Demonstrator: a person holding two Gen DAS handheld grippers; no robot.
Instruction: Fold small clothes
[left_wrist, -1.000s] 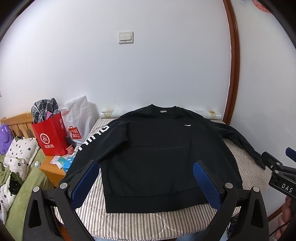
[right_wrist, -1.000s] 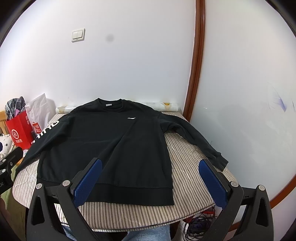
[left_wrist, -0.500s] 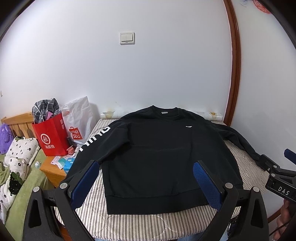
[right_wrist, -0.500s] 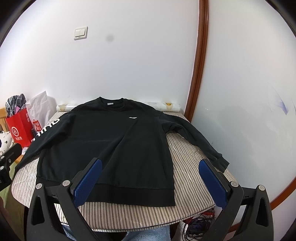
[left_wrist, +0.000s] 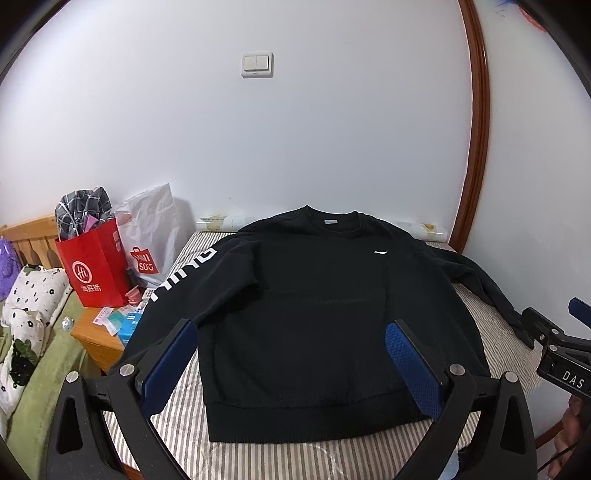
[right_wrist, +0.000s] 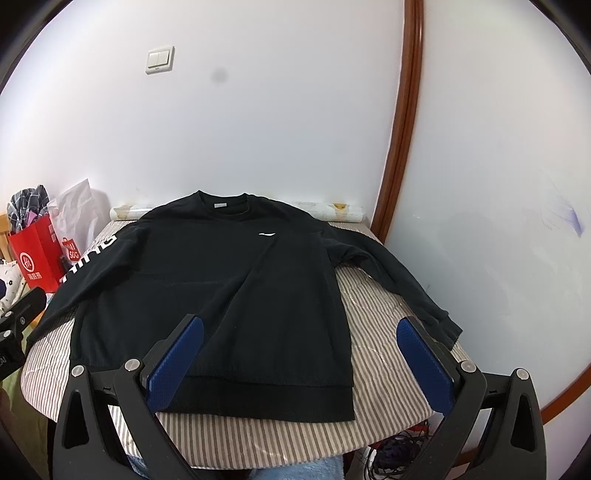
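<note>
Across the middle of both frames, the black sweatshirt (left_wrist: 314, 317) lies flat and unfolded on the striped table (right_wrist: 376, 417). My left gripper (left_wrist: 291, 365) and right gripper (right_wrist: 299, 363), both wide open and empty, have barely shifted, so folding hasn't begun.

A small white-walled bedroom corner, evenly lit.

A double light switch (left_wrist: 257, 64) sits high on the wall; brown curved trim (right_wrist: 402, 122) runs down its right side. A wooden nightstand (left_wrist: 96, 338) holds a red paper bag (left_wrist: 94, 266), with a wooden headboard (left_wrist: 27, 236) behind a green bedspread (left_wrist: 48, 384).
</note>
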